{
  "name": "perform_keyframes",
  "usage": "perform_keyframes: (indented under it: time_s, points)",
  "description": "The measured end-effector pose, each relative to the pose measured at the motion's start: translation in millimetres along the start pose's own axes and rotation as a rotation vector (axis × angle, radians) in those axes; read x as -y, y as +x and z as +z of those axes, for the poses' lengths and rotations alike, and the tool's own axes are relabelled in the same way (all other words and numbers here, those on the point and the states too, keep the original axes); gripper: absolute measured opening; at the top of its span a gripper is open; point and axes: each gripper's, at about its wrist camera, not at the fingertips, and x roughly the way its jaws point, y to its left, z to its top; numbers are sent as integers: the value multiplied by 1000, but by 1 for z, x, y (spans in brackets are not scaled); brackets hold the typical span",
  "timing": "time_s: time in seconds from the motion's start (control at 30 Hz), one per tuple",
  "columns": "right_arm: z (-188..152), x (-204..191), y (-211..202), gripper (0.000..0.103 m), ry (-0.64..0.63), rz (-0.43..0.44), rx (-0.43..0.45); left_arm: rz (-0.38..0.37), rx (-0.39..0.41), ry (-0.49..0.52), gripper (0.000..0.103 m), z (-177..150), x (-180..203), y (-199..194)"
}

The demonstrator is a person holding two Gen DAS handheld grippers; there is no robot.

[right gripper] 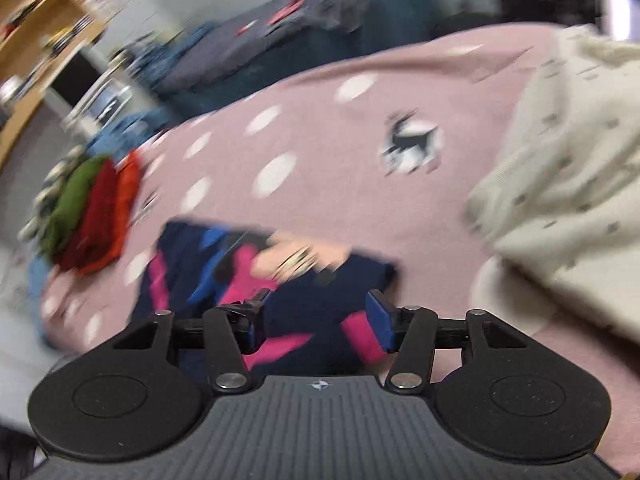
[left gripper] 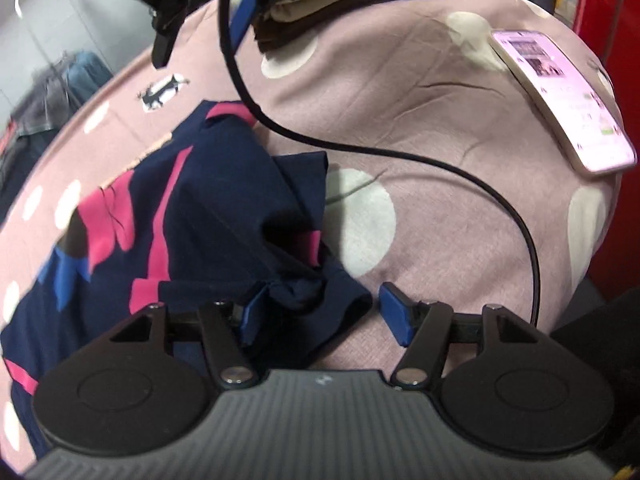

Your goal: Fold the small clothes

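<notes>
Shirt (left gripper: 192,216) bunched on the pink sheet (left gripper: 420,120).
My left gripper (left gripper: 324,312) gapes over its hem; my right gripper (right gripper: 316,320), blurred, seems open too.

A small navy garment (left gripper: 192,216) with pink and blue patches is lying crumpled at seven o'clock on the pink dotted bedsheet (left gripper: 420,120), one edge bunching upward, unfolded.
</notes>
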Motion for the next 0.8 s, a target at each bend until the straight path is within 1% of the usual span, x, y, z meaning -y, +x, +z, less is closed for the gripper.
perform_keyframes:
  time_s: [0.03,0.07,0.1,0.17,0.3,0.33,0.4,0.43,0.5,0.53,0.63,0.67,0.7,0.73,0.77,0.8]
  points:
    - [1,4,2,101,1,-2,-22,-8,-1,-20,60,0,-1,1]
    - [1,7,8,103,-14,-4,-60,-22,-11,-40,60,0,-5,2]
    - [0,10,13,103,-29,-23,-93,-34,-20,-52,59,1,-7,3]
    - [-5,12,22,103,-25,-63,-121,-54,-26,-58,57,2,-10,2]
    - [-18,15,37,102,12,-86,-173,-80,-39,-86,49,7,-17,6]
    - [-20,16,36,98,21,-103,-160,-89,-39,-117,46,6,-22,5]
    - [-21,20,34,98,62,-89,-136,-108,-40,-244,22,5,-42,3]
    - [-21,23,36,99,89,-72,-141,-131,-48,-327,19,2,-56,4]
    - [-20,24,39,99,109,-41,-140,-207,-66,-496,16,-4,-79,10]
    - [-20,23,41,99,114,-38,-135,-222,-68,-531,15,-6,-85,13]
    - [-19,24,48,98,177,-30,-107,-246,-51,-562,14,-10,-89,11]
    - [-19,24,50,87,191,-21,-101,-257,-45,-580,13,-13,-91,11]
    - [-17,22,54,69,186,-6,-119,-271,-39,-612,12,-16,-95,10]
    - [-17,19,60,30,183,14,-158,-284,-33,-650,12,-21,-101,9]
    - [-16,16,63,24,192,8,-177,-292,-27,-684,12,-25,-108,6]
    - [-13,11,59,21,182,-8,-159,-285,-13,-713,12,-29,-115,0]
